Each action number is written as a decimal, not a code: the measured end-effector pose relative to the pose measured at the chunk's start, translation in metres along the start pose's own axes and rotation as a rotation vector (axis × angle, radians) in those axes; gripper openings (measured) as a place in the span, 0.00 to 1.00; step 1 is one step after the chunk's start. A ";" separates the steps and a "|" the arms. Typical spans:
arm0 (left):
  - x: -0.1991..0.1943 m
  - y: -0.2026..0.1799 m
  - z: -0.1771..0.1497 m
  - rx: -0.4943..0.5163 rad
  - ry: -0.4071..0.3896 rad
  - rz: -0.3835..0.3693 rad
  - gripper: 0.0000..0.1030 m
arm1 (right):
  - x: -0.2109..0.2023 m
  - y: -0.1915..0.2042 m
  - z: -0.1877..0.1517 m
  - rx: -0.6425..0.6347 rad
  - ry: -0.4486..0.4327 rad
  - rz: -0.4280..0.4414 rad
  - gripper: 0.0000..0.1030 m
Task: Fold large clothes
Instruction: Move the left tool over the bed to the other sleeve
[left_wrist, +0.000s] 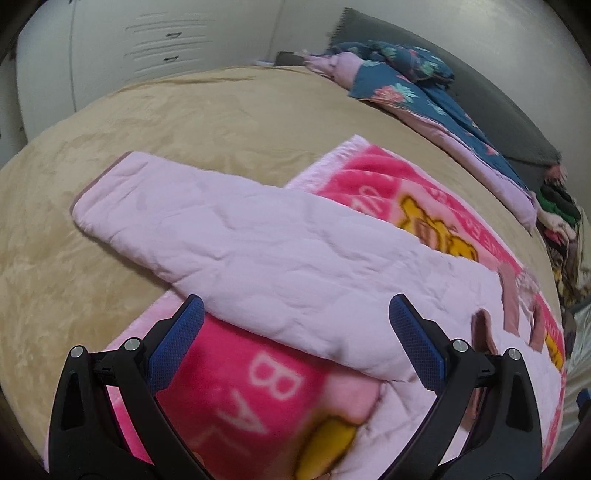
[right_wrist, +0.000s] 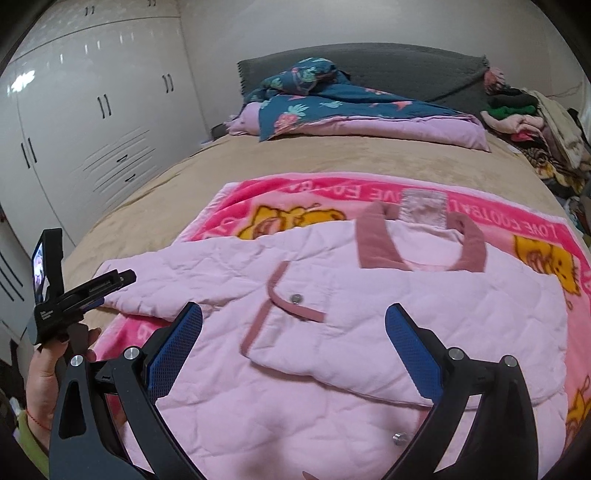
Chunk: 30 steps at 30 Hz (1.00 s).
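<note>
the pink quilted jacket (right_wrist: 369, 332) lies flat, front up, on the pink cartoon blanket (right_wrist: 517, 229), which is spread over the tan bed (right_wrist: 332, 155). its dark pink collar (right_wrist: 421, 240) points toward the headboard, and a pocket flap with a snap sits near the middle. one sleeve (left_wrist: 177, 218) stretches out to the side, its cuff resting on the bare tan cover past the blanket's edge. my right gripper (right_wrist: 293, 345) hangs over the jacket's lower front, fingers (right_wrist: 413, 347) spread wide and holding nothing. my left gripper (left_wrist: 295, 339) hovers over the sleeve where it meets the body, fingers (left_wrist: 177, 339) wide apart too, empty. a folded blue floral quilt (right_wrist: 332, 103) lies at the head of the bed, a pile of clothes (right_wrist: 524, 114) beside it, white wardrobes (right_wrist: 92, 129) along the wall.
</note>
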<state>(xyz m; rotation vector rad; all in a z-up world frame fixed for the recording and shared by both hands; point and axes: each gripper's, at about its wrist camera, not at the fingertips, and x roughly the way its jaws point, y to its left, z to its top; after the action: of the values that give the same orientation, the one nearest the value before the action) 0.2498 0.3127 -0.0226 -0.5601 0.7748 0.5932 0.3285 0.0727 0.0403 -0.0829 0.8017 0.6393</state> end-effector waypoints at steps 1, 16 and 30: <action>0.002 0.004 0.001 -0.009 0.001 0.011 0.91 | 0.002 0.004 0.001 -0.006 0.001 0.004 0.96; 0.025 0.065 0.009 -0.188 0.020 0.092 0.91 | 0.058 0.072 0.006 -0.133 0.076 0.073 0.96; 0.063 0.130 0.004 -0.489 0.059 0.044 0.91 | 0.088 0.082 -0.001 -0.135 0.129 0.097 0.96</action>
<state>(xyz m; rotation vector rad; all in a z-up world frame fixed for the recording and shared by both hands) 0.2003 0.4240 -0.1005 -1.0144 0.6990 0.8171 0.3273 0.1827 -0.0081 -0.2106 0.8905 0.7857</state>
